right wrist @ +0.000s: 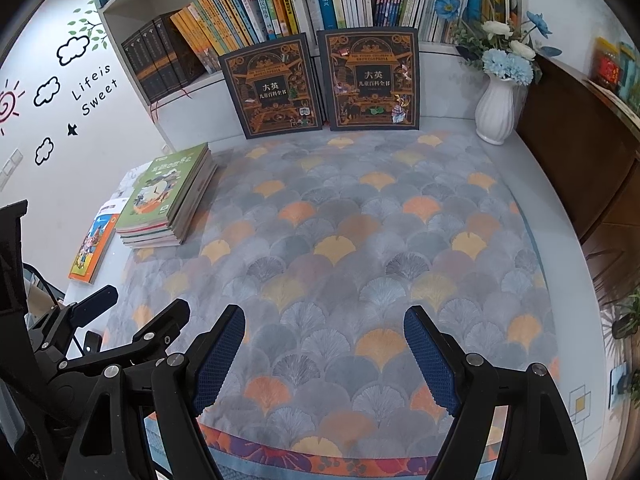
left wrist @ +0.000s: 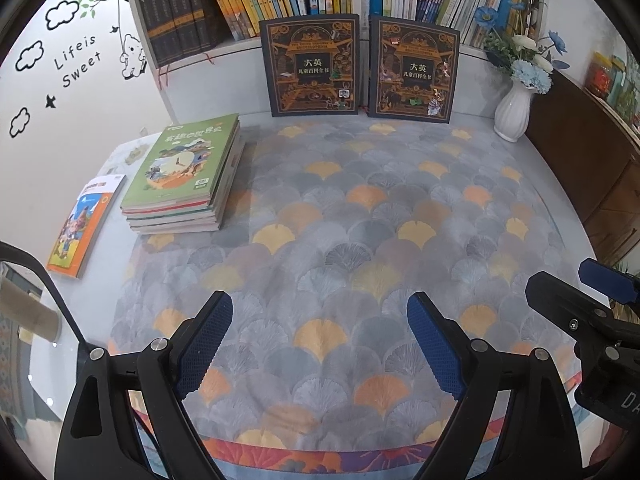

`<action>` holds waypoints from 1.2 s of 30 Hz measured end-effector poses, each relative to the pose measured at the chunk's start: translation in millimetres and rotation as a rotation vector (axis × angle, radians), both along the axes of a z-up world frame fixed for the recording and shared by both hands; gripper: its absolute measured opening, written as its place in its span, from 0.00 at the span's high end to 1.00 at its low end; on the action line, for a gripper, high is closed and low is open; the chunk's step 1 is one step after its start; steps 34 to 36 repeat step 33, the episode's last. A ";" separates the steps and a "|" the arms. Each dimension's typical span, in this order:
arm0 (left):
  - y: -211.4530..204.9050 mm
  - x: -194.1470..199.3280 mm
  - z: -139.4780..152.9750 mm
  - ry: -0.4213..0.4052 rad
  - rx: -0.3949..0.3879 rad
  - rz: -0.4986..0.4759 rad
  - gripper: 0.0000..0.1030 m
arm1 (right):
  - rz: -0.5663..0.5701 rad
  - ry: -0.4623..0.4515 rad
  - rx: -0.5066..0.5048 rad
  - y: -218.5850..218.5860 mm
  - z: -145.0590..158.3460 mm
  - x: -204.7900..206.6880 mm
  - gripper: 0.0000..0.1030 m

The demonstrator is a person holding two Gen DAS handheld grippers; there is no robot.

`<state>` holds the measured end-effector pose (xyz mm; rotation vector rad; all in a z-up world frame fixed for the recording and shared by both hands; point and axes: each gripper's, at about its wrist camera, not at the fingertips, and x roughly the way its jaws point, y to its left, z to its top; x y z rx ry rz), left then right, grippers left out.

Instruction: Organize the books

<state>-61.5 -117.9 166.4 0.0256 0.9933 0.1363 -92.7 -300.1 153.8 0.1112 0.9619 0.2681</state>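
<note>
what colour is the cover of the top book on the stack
Green, with an illustrated picture on it: the top book shows best in the left wrist view.

Both views are taken from the near desk (left wrist: 520,148) edge, tilted downward toward the bookshelf (left wrist: 256,44) — the same patterned mat (right wrist: 340,248) is shared.

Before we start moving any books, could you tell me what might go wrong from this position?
The two dark encyclopedias only lean upright against the shelf; nudging one may topple it. The white vase stands close beside the right one, so a wide reach could knock it. The green-topped stack looks uneven and might slide if gripped low.
</note>
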 end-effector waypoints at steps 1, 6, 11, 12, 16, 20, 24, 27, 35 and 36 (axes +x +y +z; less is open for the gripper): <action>0.2 1.1 -0.2 0.001 0.000 -0.002 0.14 | -0.001 0.000 0.000 -0.1 -0.2 0.7 0.22; -0.5 6.5 -2.5 0.005 0.000 -0.008 0.14 | -0.004 0.007 0.003 -1.9 -3.2 6.2 0.22; -3.0 12.7 -5.8 0.017 -0.012 -0.014 0.14 | -0.010 0.018 0.004 -5.4 -6.3 13.3 0.22; -3.9 13.9 -6.1 0.018 -0.010 -0.016 0.14 | -0.012 0.018 0.002 -5.9 -6.6 14.4 0.22; -6.2 20.0 -7.5 0.021 -0.007 -0.023 0.14 | -0.015 0.021 0.006 -7.8 -8.3 21.1 0.22; -7.7 28.7 -9.8 0.026 0.002 -0.021 0.14 | -0.017 0.023 0.005 -8.9 -10.1 27.5 0.22; -7.4 38.8 -14.5 0.037 0.002 -0.014 0.14 | -0.018 0.033 0.007 -9.8 -13.8 37.7 0.22; -8.9 46.8 -20.4 0.044 0.024 -0.012 0.14 | -0.020 0.047 0.008 -12.0 -18.0 46.7 0.22; -14.3 58.9 -26.4 0.025 0.049 -0.037 0.14 | -0.034 0.072 0.010 -16.8 -27.1 63.2 0.22; -14.3 58.9 -26.4 0.025 0.049 -0.037 0.14 | -0.034 0.072 0.010 -16.8 -27.1 63.2 0.22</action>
